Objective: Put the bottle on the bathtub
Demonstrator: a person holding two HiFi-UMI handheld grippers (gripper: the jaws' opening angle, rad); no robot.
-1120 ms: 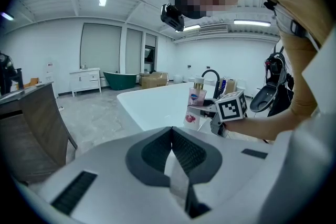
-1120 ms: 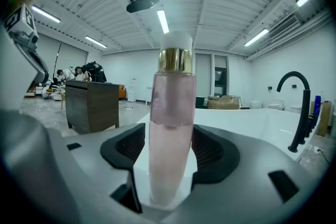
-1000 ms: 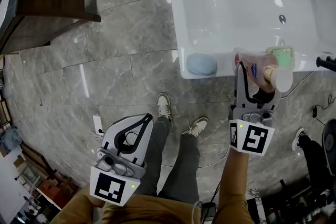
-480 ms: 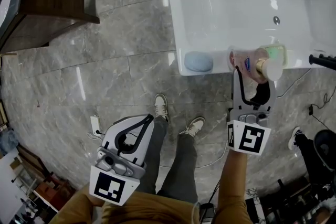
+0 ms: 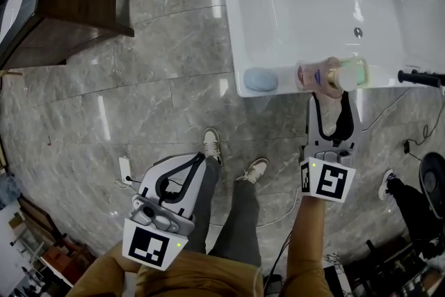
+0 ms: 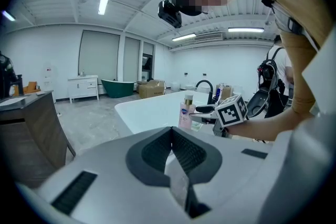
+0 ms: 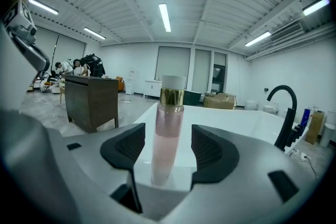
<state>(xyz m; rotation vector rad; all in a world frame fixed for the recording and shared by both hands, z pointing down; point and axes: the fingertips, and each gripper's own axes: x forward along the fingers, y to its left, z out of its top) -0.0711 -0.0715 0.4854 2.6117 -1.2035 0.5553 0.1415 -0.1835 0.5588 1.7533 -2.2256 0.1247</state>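
Right gripper view shows the pink bottle upright on the near edge of the bathtub rim, between the right gripper's parted jaws with a gap on each side. Blue soap lies at the rim's corner. The left gripper is closed and empty.

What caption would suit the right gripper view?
Open right gripper frames a pink bottle standing upright on the white bathtub rim.

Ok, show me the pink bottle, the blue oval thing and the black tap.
pink bottle [image 5: 318, 75], head view, label side.
blue oval thing [image 5: 261, 80], head view, its top.
black tap [image 7: 284, 134], right gripper view, stem.
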